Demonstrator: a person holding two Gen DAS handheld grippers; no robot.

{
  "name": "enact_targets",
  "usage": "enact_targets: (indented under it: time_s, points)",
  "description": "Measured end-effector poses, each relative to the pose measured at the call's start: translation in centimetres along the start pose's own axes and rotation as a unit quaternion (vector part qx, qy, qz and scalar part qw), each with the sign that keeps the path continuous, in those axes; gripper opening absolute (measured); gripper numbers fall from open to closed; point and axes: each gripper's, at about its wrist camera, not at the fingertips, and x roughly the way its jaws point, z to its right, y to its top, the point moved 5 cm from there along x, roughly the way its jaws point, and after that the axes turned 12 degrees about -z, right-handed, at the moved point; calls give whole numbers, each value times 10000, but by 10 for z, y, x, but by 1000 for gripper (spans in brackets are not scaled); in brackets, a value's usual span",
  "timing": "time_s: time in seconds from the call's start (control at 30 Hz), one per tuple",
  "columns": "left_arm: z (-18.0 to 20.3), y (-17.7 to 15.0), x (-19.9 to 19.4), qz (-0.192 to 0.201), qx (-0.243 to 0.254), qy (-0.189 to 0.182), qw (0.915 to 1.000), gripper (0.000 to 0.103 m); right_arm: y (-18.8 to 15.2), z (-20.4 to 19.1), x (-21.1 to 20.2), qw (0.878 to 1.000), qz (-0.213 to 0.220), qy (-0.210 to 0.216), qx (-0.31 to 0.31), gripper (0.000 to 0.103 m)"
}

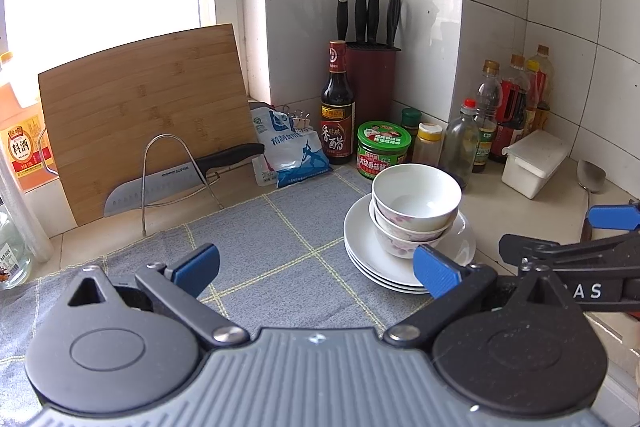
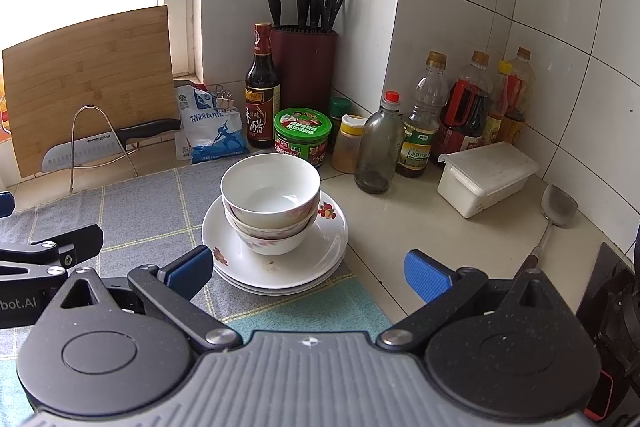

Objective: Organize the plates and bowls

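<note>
White bowls (image 1: 416,205) with a floral pattern are nested on a stack of white plates (image 1: 366,259) at the right edge of a grey checked cloth (image 1: 260,239). In the right wrist view the bowls (image 2: 270,201) and plates (image 2: 276,265) sit just ahead of me. My left gripper (image 1: 316,271) is open and empty, with the stack beside its right finger. My right gripper (image 2: 308,273) is open and empty, close in front of the stack. The right gripper's side also shows in the left wrist view (image 1: 580,239).
A bamboo cutting board (image 1: 148,115) and a knife (image 1: 180,179) lean in a wire rack at the back left. A knife block (image 1: 370,83), vinegar bottle (image 1: 337,107), green jar (image 1: 383,149), salt bag (image 1: 290,147), several bottles (image 2: 448,115), a white box (image 2: 486,171) and a spatula (image 2: 554,215) line the tiled walls.
</note>
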Motion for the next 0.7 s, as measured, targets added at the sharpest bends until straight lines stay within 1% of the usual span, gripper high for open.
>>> enact_targets:
  time_s: [0.7]
  points:
    - [-1, 1, -2, 6, -14, -2, 10000, 102, 4, 3, -4, 10000, 48, -21, -50, 103]
